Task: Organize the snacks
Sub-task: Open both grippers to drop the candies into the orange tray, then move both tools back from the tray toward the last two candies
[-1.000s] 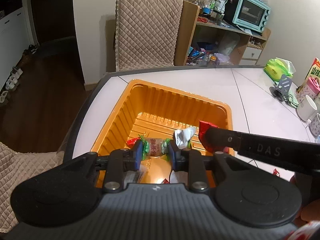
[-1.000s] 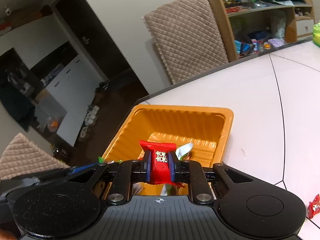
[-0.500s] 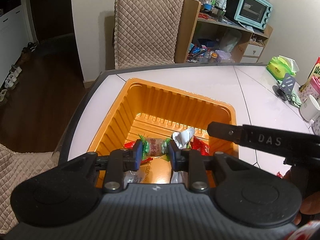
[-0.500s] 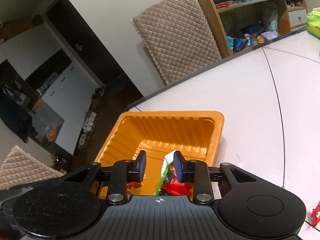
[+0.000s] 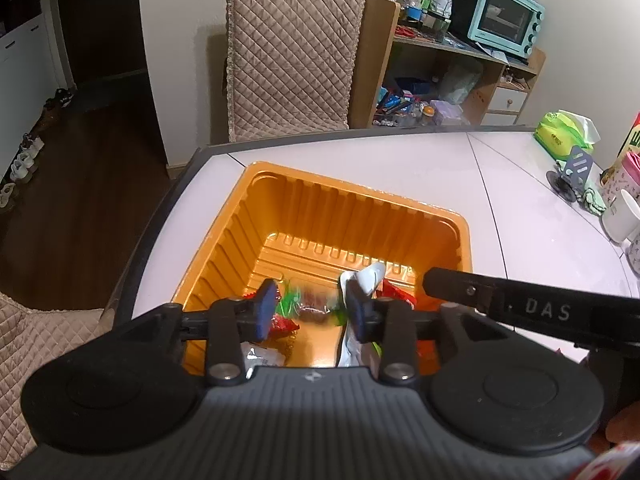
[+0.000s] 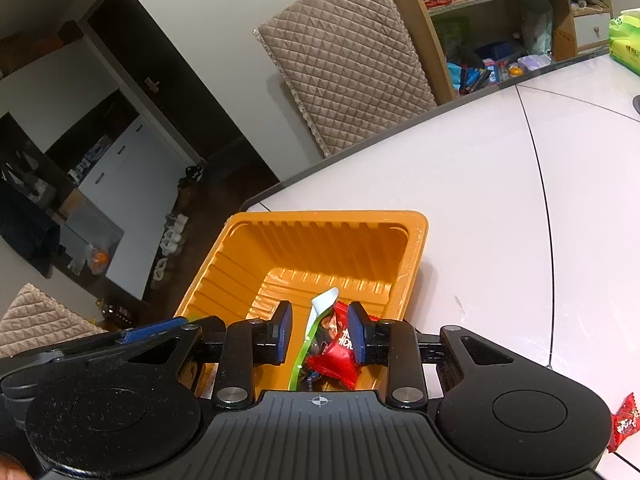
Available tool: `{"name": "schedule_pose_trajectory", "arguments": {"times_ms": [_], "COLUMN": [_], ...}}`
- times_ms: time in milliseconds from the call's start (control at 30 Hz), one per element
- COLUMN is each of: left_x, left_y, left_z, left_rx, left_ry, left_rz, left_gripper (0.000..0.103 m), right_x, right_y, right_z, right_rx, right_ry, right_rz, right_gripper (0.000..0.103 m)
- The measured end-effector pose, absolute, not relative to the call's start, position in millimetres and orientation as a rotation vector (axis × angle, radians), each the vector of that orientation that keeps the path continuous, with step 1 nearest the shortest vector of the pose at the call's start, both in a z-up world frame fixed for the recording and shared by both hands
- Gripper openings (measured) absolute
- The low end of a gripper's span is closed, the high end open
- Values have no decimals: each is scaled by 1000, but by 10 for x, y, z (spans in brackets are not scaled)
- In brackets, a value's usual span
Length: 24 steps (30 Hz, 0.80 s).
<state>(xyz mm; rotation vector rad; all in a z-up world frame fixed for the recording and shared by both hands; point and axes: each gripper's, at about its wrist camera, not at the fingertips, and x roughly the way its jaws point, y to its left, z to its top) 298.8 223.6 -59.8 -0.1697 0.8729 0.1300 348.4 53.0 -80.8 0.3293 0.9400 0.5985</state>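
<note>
**Snack tray inspection: both grippers over the tray, jaws parted**

Landmark: the ribbed orange plastic tray [image 5: 352,216], set at the near corner of the white tabletop [image 5: 532,200].

Left of the tray, a quilted beige cushion is cut off at the frame edge. Behind the tray stands one quilted beige chair back [image 5: 294,56].

Over the tray's near end, the left gripper [image 5: 310,312] has just been opening. Its blue pads stand apart, and a green-ended candy [image 5: 308,306] shows blurred in the gap, touching neither pad. The candy's label cannot be made out.

Inside the tray the snacks form a jumble, partly hidden behind both grippers. A firm count is not possible. Distinguishable are one white-and-green wrapper [image 6: 320,312] and one red foil packet [image 6: 336,354] with white characters; other red wrappers show only in part.

The right gripper [image 6: 320,330] hangs over the tray's near right corner, jaws spread and pinching nothing; the red packet lies below them in the tray.

Right of the tray, one red candy [image 6: 622,424] lies on the tabletop, partly cut off by the gripper body.
</note>
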Motion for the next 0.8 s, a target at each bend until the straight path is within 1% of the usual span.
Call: {"name": "schedule_pose_trajectory", "arguments": {"times_ms": [100,167,233,300,400,433,467,633,800], "left_x": [2958,2931,2898,2853,2770,2730,2693,2493,2284], "left_y": [2240,2240,2235,2232,2228,2228,2228,2188,2122], "left_z": [-556,-528,-497,-464,-406,-381,-360,-228,-99], "left_rx": [-167,-166,-167,-169,-179,-187,-195,-211,-227], "left_ry": [864,858,854,849,844,843,841,826,815], "left_rz": [139,141,145,150,154,157,160,172,183], "left_gripper": [45,48,51,53,54,58,60,62,64], "right_x": [3462,3438,3406,3365,3291,3260,3227,3052,2861], "right_y": [489,457,425,397,356,337,315,189,42], "right_z": [-781,-752,-712,-666,-596,-574,-551,-437,-335], "right_rx": [344,355,359,356,349,346,344,343,339], "right_ry": [939,936,925,916,904,899,893,870,854], "right_rz": [601,607,608,613,623,626,628,635,633], "right_gripper": [33,37,45,49,53,54,55,63,67]}}
